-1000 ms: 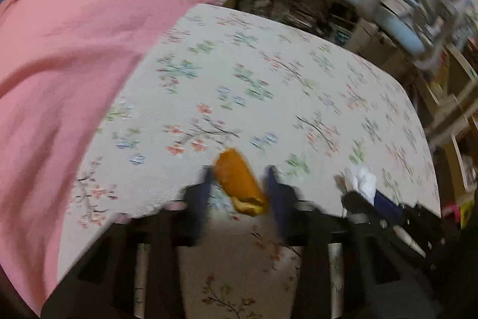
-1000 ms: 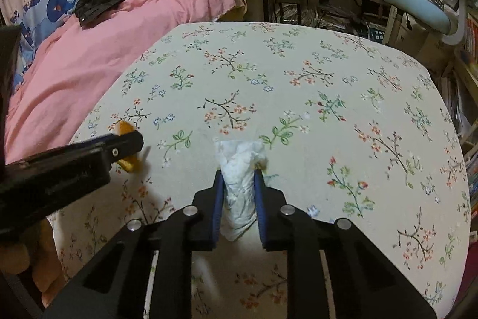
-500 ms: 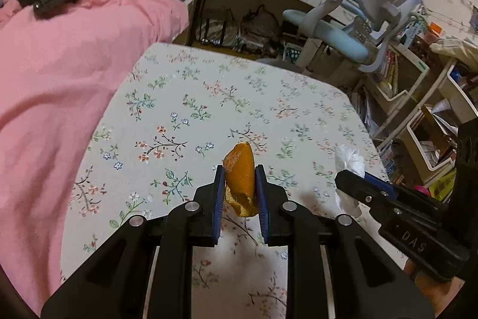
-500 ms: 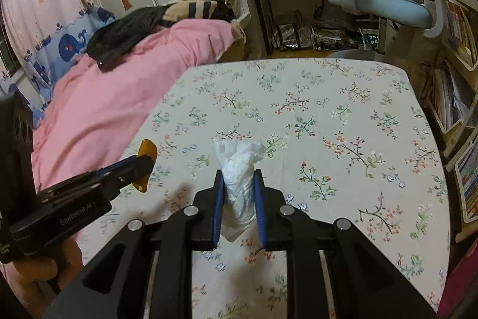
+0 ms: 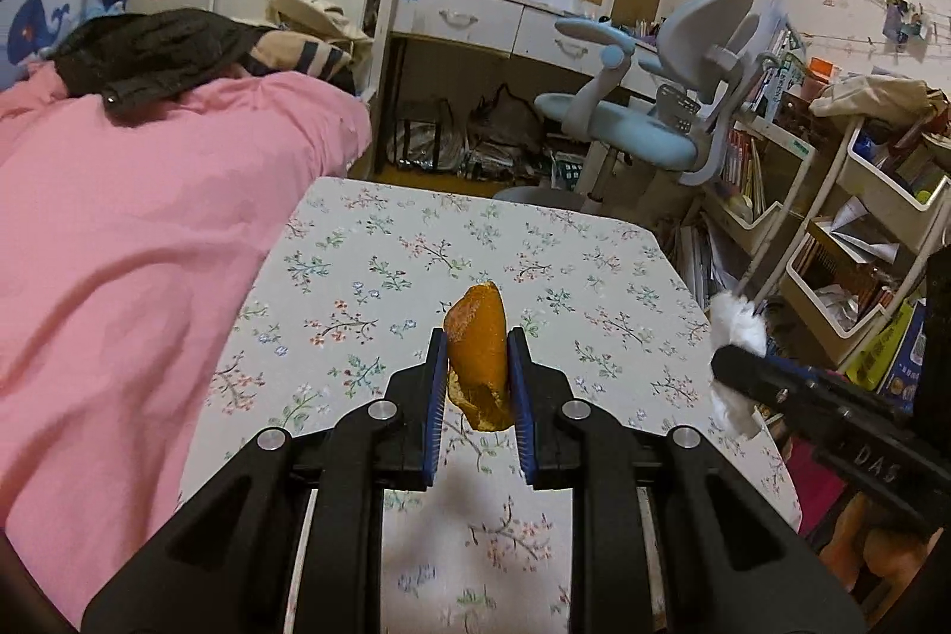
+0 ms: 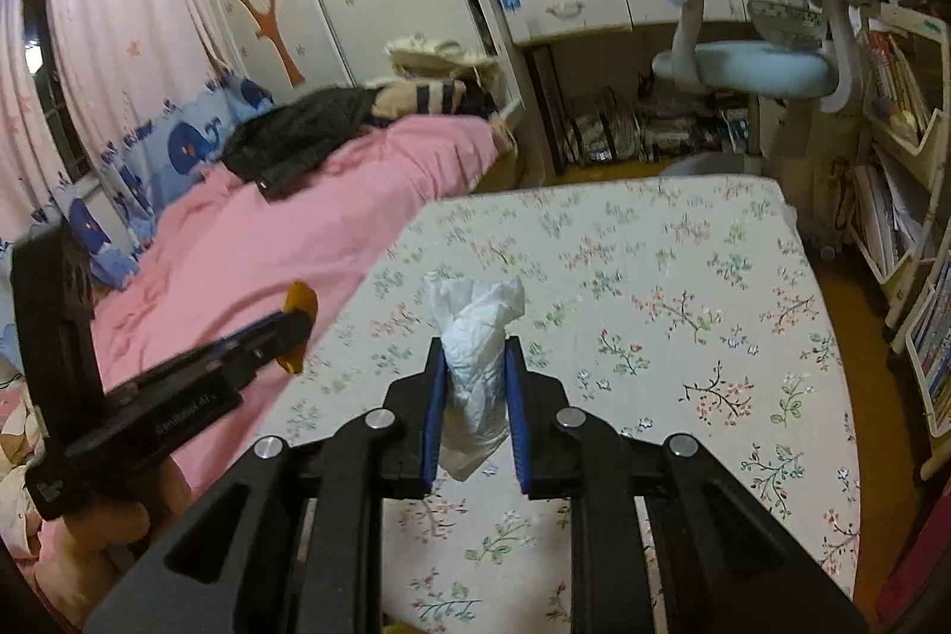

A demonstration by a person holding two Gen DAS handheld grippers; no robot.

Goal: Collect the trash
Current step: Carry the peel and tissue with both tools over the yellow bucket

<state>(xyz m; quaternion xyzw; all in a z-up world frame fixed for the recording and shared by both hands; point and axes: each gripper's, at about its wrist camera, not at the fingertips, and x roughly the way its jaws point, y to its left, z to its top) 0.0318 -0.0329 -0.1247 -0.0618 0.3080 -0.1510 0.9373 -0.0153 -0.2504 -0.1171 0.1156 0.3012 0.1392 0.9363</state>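
My left gripper (image 5: 475,355) is shut on a piece of orange peel (image 5: 478,355) and holds it well above the floral tablecloth (image 5: 416,277). My right gripper (image 6: 474,366) is shut on a crumpled white tissue (image 6: 475,337), also lifted above the table. In the left wrist view the right gripper (image 5: 728,355) with the tissue (image 5: 737,331) shows at the right. In the right wrist view the left gripper (image 6: 297,325) with the peel (image 6: 297,301) shows at the left.
A bed with a pink blanket (image 5: 119,248) lies along the table's left side, with dark clothes (image 5: 154,51) on it. A blue desk chair (image 5: 642,123) and a desk stand beyond the far edge. Shelves and a cart with books (image 5: 862,230) stand at the right.
Both grippers have risen from the tabletop with their loads and tilted up, so the room behind the table has come into view. Both grips are unchanged.
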